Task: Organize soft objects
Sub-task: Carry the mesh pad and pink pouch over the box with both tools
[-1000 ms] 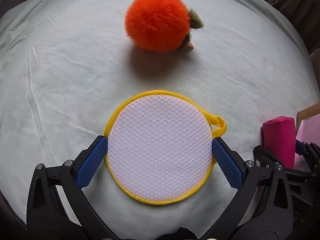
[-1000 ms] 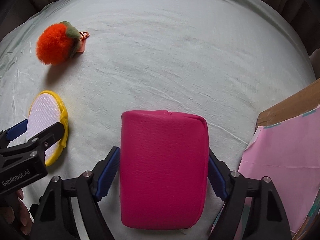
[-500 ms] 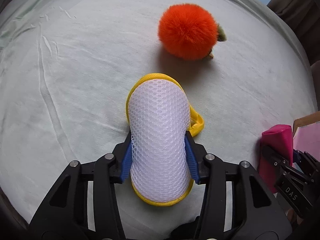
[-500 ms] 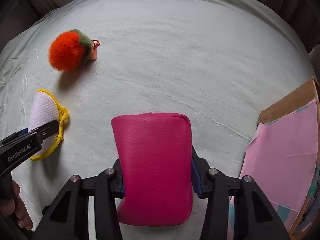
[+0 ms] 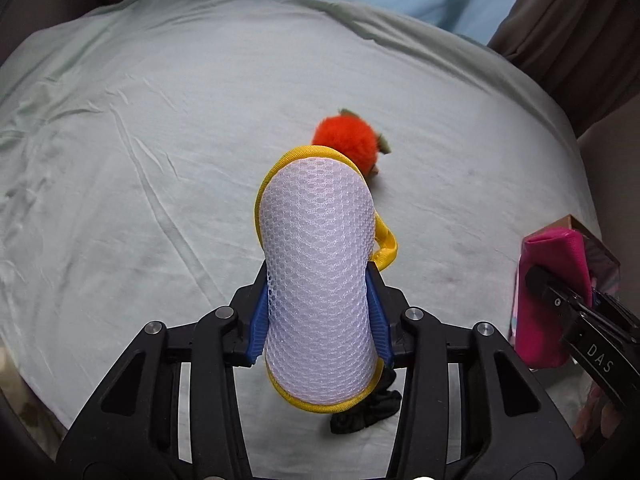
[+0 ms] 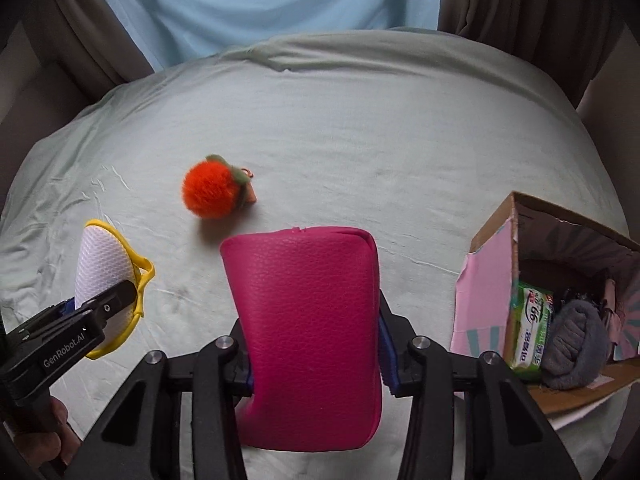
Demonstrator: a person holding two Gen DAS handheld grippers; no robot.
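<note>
My left gripper [image 5: 318, 320] is shut on a round white mesh sponge with a yellow rim [image 5: 316, 280], squeezed narrow and held above the bed; it also shows in the right wrist view [image 6: 104, 276]. My right gripper [image 6: 314, 352] is shut on a magenta leather pouch [image 6: 308, 332], lifted off the bed; the pouch also shows in the left wrist view [image 5: 554, 292]. A fluffy orange plush fruit [image 6: 212, 194] with a green leaf lies on the pale green sheet [image 6: 360, 140], partly hidden behind the sponge in the left wrist view [image 5: 346, 142].
An open cardboard box with pink lining [image 6: 496, 280] stands at the right, holding a green tissue pack [image 6: 530, 330] and a grey soft item [image 6: 572, 344]. A black cloth item [image 5: 366, 412] lies below the sponge. Brown curtains [image 6: 520, 8] hang behind the bed.
Both grippers closed on their objects, squeezing sponge and pouch, then lifted them off the bed. The views pulled back, so the plush looks smaller and the box interior came into view.
</note>
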